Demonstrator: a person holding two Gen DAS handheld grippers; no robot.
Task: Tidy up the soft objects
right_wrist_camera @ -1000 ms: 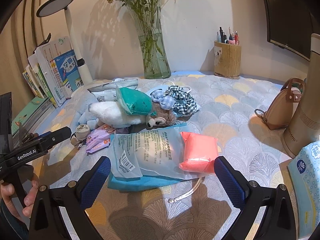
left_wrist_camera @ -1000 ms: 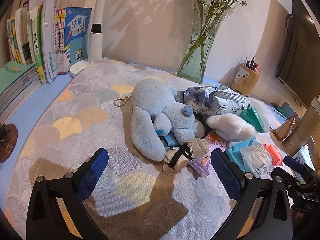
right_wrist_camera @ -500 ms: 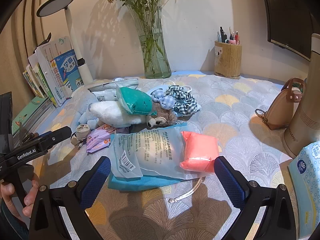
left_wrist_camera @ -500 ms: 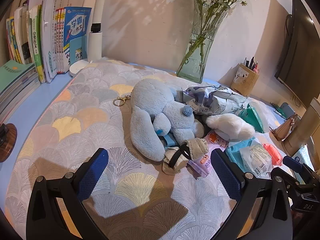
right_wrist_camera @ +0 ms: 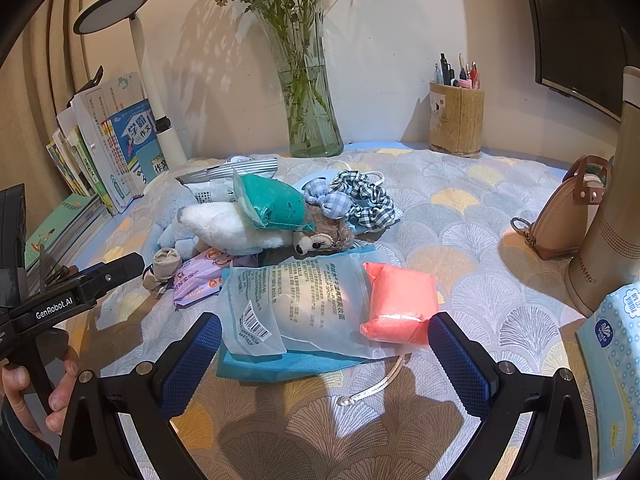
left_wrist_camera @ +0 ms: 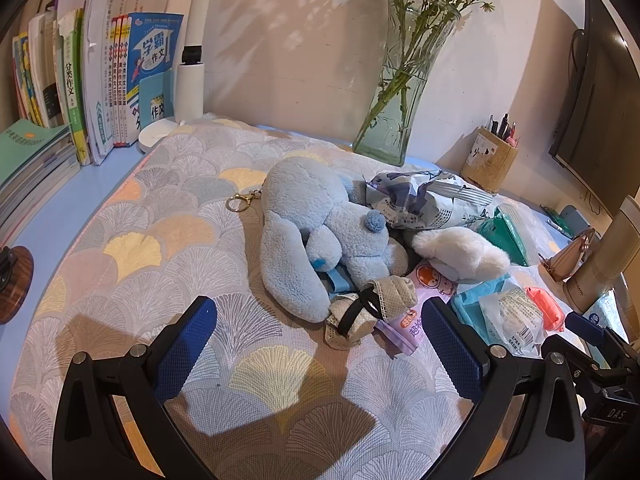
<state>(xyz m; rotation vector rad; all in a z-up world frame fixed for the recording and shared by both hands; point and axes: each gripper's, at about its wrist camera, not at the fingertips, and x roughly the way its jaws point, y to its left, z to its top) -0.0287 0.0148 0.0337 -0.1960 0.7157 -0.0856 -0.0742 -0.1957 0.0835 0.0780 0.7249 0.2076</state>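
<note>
Soft things piled on a patterned cloth, both grippers held wide apart and empty.

The left gripper is held low before a blue plush toy and a pair of rolled socks just beside it. The right gripper is held before a clear packet with a pink sponge, laid on a blue cloth. A white plush toy is seen behind.

Fluffy pale-blue plush dog, matt pile; gold metal keyring clasp, shiny. Woven fan-pattern cloth cover, rough weave. Glossy clear plastic sponge bag, crinkled; coral sponge block looks smooth. Clear glass vase. Rough wooden pen holder. Gripper pads: blue, textured rubber-like.
</note>
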